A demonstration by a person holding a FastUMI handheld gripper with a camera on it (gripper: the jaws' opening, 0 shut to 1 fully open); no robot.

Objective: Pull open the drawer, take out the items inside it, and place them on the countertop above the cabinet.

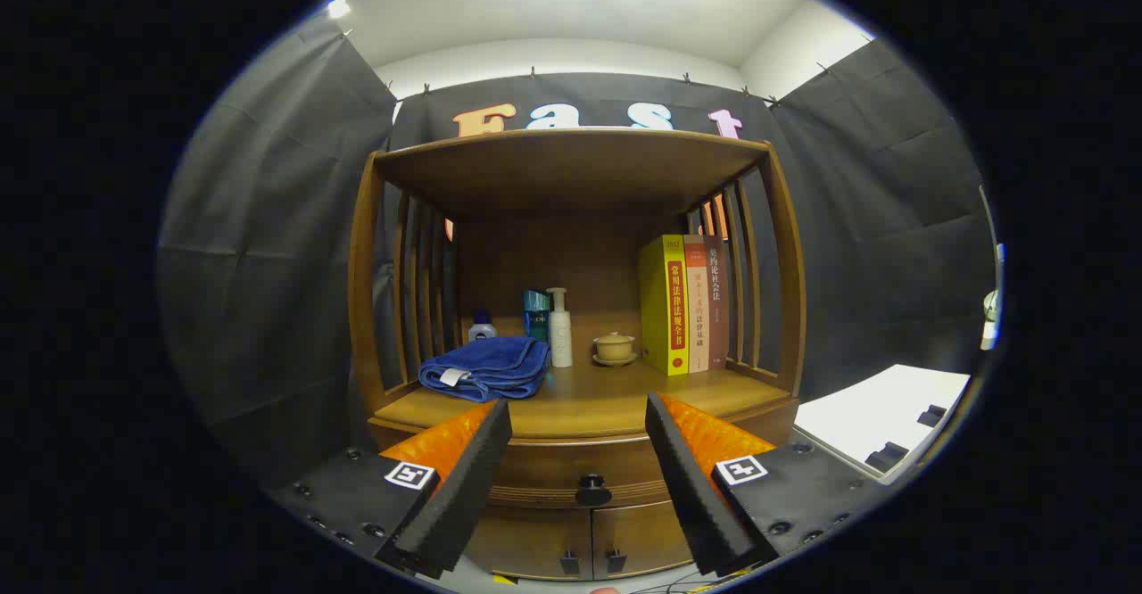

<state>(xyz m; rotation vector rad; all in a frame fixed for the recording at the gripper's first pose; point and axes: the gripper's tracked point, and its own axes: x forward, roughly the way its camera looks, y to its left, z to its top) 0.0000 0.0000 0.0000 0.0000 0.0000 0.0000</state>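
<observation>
Booth: dark cloth walls are seen left, right and behind, under a pale ceiling at the top of the frame.
Cabinet: a brown wooden unit is centred in the frame, with slatted sides and a roofed open shelf.
Countertop: a bare stretch of the wooden surface is seen at centre, just above the fingers.
White table: it is placed at the lower right, beside the cabinet.
Gripper: the fingers are held wide apart at the lower centre; nothing is gripped or touched.
Drawer: it is shut, set below the countertop, framed between the fingers.
Books: three are stood upright at the right of the shelf.
Blue towel: it is folded at the left of the shelf.
Pump bottle: it is stood upright at mid-shelf, just right of the towel.
Lidded cup: it is set between bottle and books.
Knob: a dark round pull is fixed at the drawer's front, between the fingers.
</observation>
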